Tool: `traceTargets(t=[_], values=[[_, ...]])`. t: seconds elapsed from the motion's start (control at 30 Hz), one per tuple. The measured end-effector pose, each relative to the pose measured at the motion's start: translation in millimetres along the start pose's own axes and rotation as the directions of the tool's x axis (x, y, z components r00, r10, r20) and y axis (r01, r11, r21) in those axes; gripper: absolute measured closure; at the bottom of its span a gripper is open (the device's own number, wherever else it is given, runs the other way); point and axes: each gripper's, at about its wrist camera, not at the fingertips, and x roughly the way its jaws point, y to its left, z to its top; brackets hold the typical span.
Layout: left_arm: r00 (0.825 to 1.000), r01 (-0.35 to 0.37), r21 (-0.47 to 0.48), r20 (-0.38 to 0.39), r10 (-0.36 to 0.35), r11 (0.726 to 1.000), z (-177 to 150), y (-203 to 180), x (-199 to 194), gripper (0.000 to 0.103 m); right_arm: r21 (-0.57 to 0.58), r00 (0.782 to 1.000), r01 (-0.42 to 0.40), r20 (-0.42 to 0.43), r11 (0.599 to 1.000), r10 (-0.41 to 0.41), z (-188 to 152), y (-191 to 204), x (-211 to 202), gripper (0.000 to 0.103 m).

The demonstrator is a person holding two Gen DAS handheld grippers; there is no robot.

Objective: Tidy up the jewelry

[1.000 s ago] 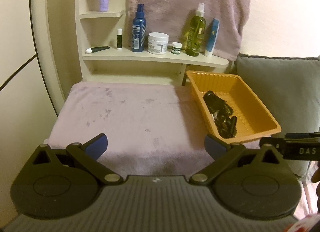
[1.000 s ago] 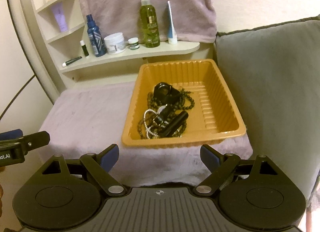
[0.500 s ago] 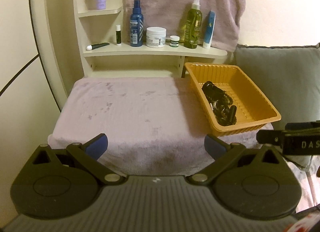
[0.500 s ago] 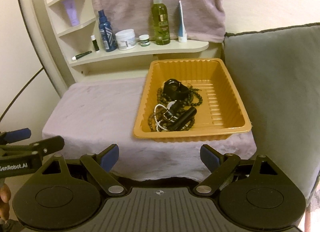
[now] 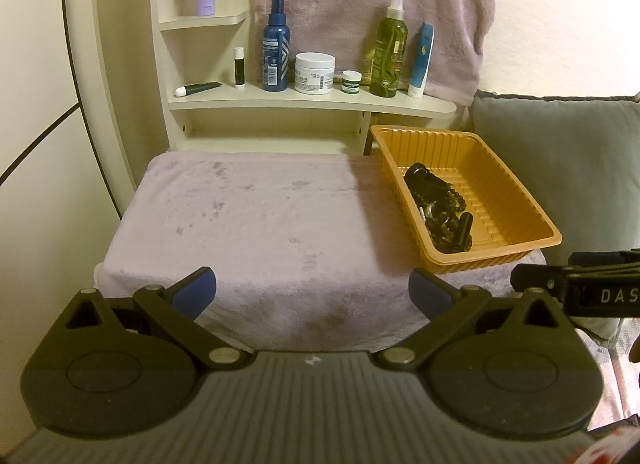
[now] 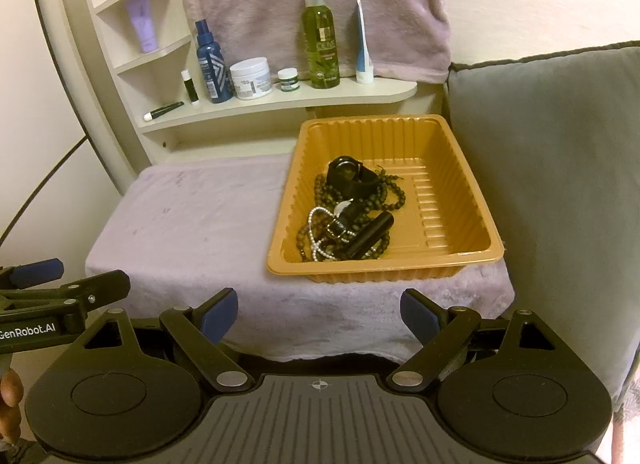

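Jewelry (image 6: 347, 211): heaped in one tangle inside orange tray (image 6: 476, 260), toward the tray's left wall and near end. Dark bead strands looped round a black watch at the far side of the heap, pale bead string and a buckled strap in the middle, a black cylinder slanted across the near side. Right half of the tray floor bare. Tray set at the right end of lilac towel (image 5: 260, 224), just left of grey cushion (image 6: 560, 184), below shelf of bottles (image 5: 312, 102). Nothing loose on the towel left of the tray.

Left gripper (image 5: 312, 290) held back from the tray, off the towel's near edge, fingers spread wide with nothing between them. Right gripper (image 6: 319, 314) likewise spread and empty, aimed straight at the tray's near rim.

Fits two readings: pieces gathered into the tray as the tidy end state, or a tangle waiting to be drawn out and sorted. Both grippers back and unloaded suits either; cannot tell which.
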Motion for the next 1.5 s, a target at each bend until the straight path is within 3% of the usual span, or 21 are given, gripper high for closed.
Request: traceTargets(t=[1.5], values=[[1.0, 0.006, -0.012, 0.002, -0.006, 1.0, -0.6, 3.1, -0.9, 0.001, 0.002, 1.0, -0.002, 0.0, 1.0, 0.002, -2.1, -0.1, 0.9, 0.015]])
